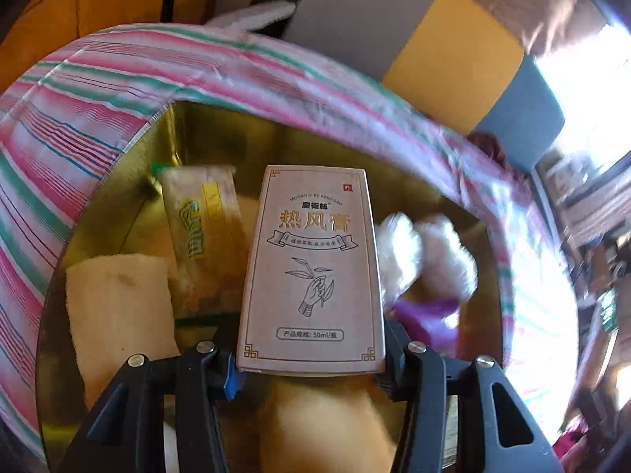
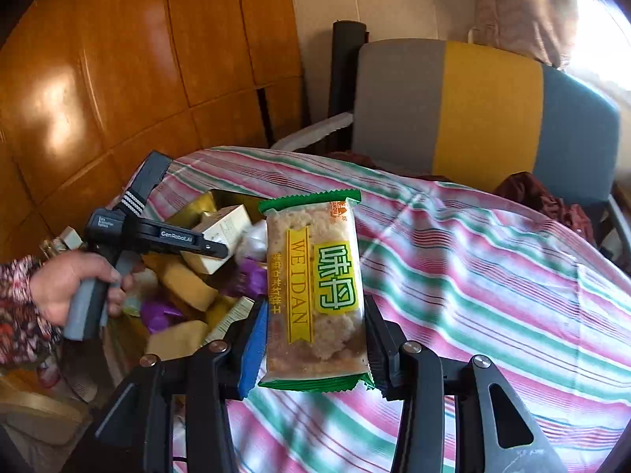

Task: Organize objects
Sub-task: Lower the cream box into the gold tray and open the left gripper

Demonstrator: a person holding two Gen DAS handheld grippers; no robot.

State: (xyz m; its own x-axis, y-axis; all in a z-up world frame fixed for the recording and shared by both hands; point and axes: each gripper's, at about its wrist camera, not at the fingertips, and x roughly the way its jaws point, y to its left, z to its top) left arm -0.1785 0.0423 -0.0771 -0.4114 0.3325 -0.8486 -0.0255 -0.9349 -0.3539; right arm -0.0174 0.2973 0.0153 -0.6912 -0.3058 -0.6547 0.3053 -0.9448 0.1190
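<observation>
- The left tongs (image 1: pixel 311 370) are clamped on a tan box (image 1: pixel 313 268). The box has brown writing and a drawing of a hand with a twig on it.
- The tan box hangs over a gold box (image 1: pixel 118 213) that is open at the top and has shiny walls.
- Inside the gold box lie a snack bar in a clear wrapper (image 1: pixel 205 236), yellow sponge pieces (image 1: pixel 118 307), something white and fluffy (image 1: pixel 426 256) and a bit of purple wrapper (image 1: pixel 426 315).
- The gold box sits on a bed with a striped sheet (image 1: pixel 118 75) of pink, green and white.
- The right tongs (image 2: pixel 315 343) are clamped on a cracker pack (image 2: pixel 315 295). The pack is clear with green ends and a yellow and green label.
- The cracker pack is held up over the striped sheet (image 2: pixel 473 276), to the right of the gold box (image 2: pixel 197 207).
- In the right wrist view, a hand (image 2: pixel 75 283) with a flowery sleeve (image 2: pixel 15 307) holds the left tongs over the gold box.
- Behind the bed stand a chair (image 2: pixel 473 110) with grey, yellow and blue parts and an orange wooden wall (image 2: pixel 118 59).
</observation>
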